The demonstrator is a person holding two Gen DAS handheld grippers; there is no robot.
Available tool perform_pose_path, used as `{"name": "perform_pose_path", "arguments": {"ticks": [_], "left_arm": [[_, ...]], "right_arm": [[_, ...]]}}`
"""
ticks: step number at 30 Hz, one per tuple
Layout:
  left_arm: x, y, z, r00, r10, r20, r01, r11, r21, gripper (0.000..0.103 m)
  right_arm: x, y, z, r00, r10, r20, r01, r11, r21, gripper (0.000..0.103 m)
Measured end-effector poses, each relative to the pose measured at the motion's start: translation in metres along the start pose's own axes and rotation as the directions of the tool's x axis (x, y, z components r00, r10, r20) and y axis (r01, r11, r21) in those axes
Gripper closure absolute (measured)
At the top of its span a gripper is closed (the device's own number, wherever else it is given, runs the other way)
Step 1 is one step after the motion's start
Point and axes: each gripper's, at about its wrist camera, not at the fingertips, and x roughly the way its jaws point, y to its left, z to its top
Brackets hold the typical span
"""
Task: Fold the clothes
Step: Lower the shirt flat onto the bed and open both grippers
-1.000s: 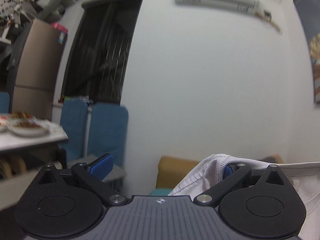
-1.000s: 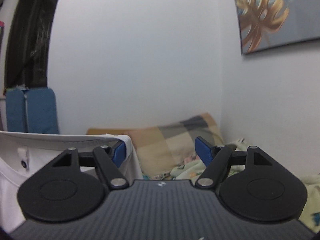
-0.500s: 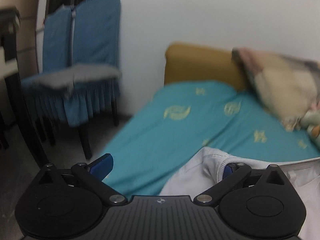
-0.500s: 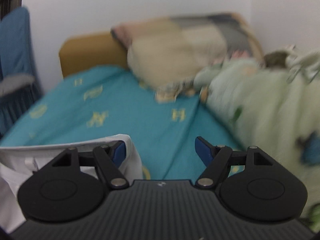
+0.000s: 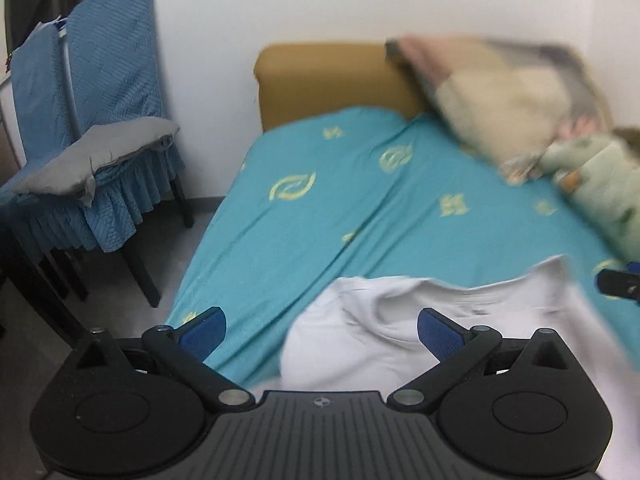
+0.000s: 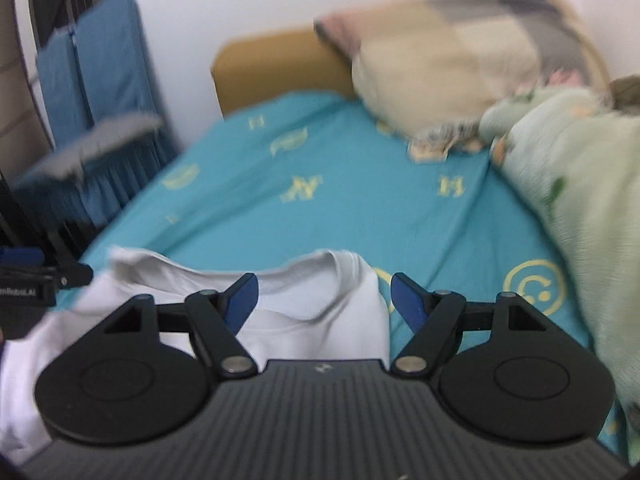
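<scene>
A white garment (image 5: 404,332) lies spread on the teal bed sheet (image 5: 304,216), its neck edge facing away from me. My left gripper (image 5: 320,330) is open wide just above the garment's left part, with its right pad (image 5: 436,334) over the cloth and its left pad over bare sheet. In the right wrist view the white garment (image 6: 320,312) lies beneath my right gripper (image 6: 324,298), which is also open. Its left pad (image 6: 242,296) hangs over the cloth and nothing is pinched. Each gripper shows at the edge of the other's view.
Blue-covered chairs (image 5: 104,80) with a grey cloth (image 5: 96,152) stand left of the bed on a grey floor. A mustard headboard (image 5: 332,80) and a patchwork pillow (image 5: 504,100) sit at the far end. A pale green blanket (image 6: 572,200) is piled along the right.
Both grippers dropped from facing the wall to pointing down at the bed. The white garment, earlier stretched over their inner fingers, now lies on the sheet with both inner pads uncovered.
</scene>
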Motion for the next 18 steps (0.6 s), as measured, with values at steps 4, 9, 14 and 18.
{"name": "perform_pose_path", "arguments": {"ticks": [4,9,14,18], "left_arm": [[-0.082,-0.004,-0.019,0.994,-0.010,0.110,0.007,0.999,0.035,0.000],[-0.192,-0.017,-0.059,0.979,-0.078,0.190,0.057,0.992,0.113,0.000],[-0.300,-0.030,-0.114,0.953,-0.141,0.268,0.113,0.986,0.119,0.000],[-0.374,-0.047,-0.162,0.937,-0.146,0.317,0.117,0.987,0.108,0.000]], "right_arm": [[-0.084,0.026,-0.013,0.996,-0.034,0.084,0.035,0.999,-0.014,0.029],[-0.197,0.055,-0.041,0.989,-0.032,0.146,0.033,0.999,-0.001,0.029],[-0.293,0.065,-0.083,0.976,-0.022,0.216,0.010,0.998,0.058,0.029],[-0.357,0.067,-0.117,0.966,-0.007,0.259,-0.020,0.994,0.104,0.029]]}}
